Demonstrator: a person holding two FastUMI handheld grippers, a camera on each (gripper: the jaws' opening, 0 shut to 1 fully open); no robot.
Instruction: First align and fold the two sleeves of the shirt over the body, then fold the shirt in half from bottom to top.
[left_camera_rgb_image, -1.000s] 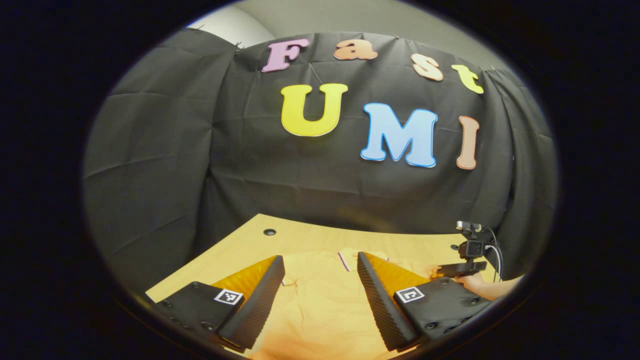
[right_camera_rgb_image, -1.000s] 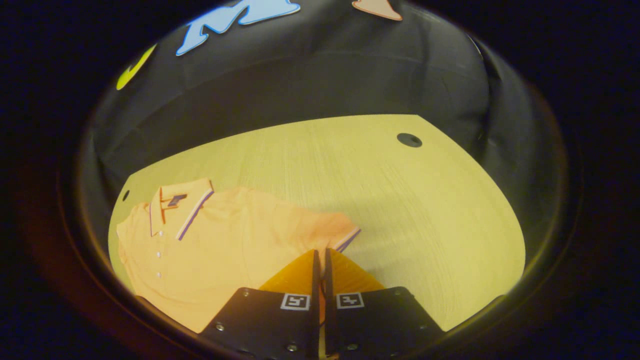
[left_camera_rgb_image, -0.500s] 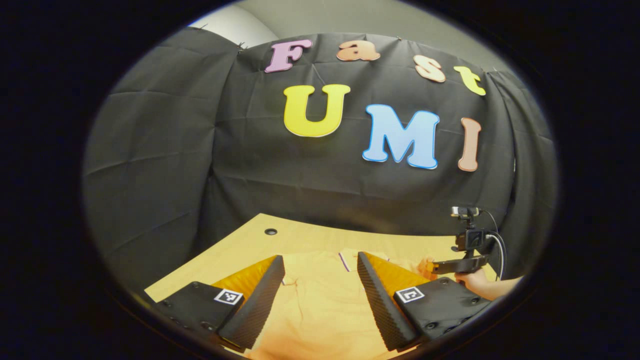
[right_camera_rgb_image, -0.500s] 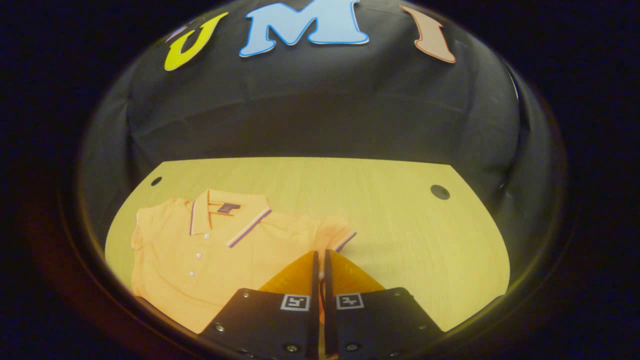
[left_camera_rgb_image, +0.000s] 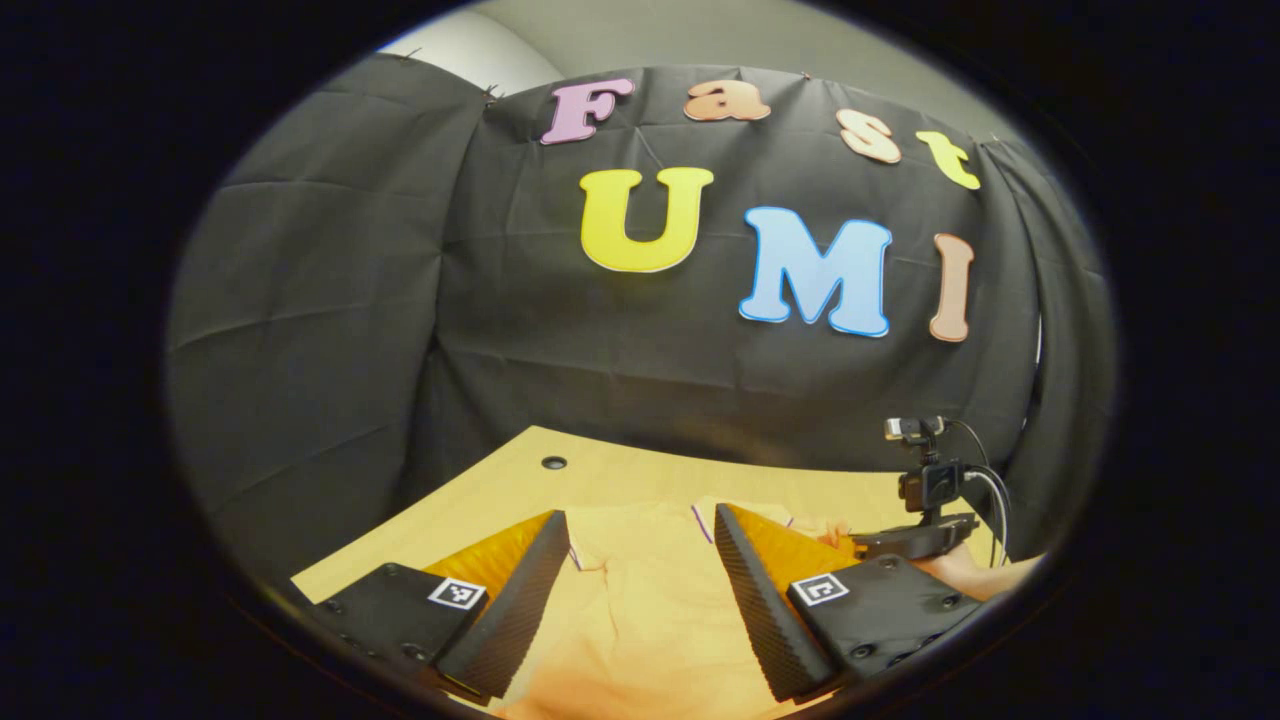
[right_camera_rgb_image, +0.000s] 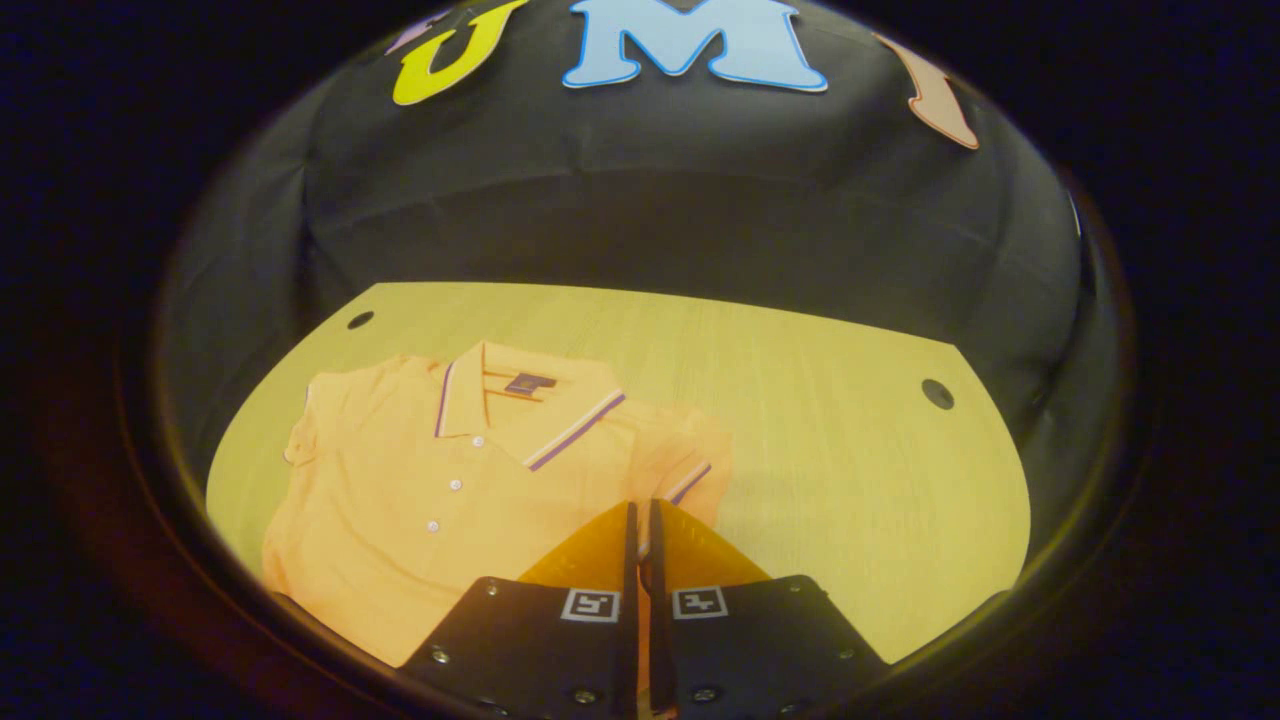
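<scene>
Two grippers over one orange polo shirt (right_camera_rgb_image: 430, 500), spread flat on the wooden table (right_camera_rgb_image: 830, 470), collar (right_camera_rgb_image: 530, 415) toward the booth wall. Right gripper (right_camera_rgb_image: 640, 540) low at the shirt's right sleeve (right_camera_rgb_image: 685, 470), jaws pressed together with only a thin slit between, sleeve fabric seemingly caught in that slit, cuff with its striped trim just beyond the tips. Sleeve bunched in toward the shirt body, partly lying over it. Left gripper (left_camera_rgb_image: 640, 590) hanging above the shirt (left_camera_rgb_image: 650, 620), jaws spread wide, nothing between them but fabric below. Seen from the left gripper view, right gripper (left_camera_rgb_image: 915, 540) beside the shirt's far edge, a hand (left_camera_rgb_image: 985, 575) behind it. Round grommet hole (right_camera_rgb_image: 937, 393) in the table, well apart from the shirt.
</scene>
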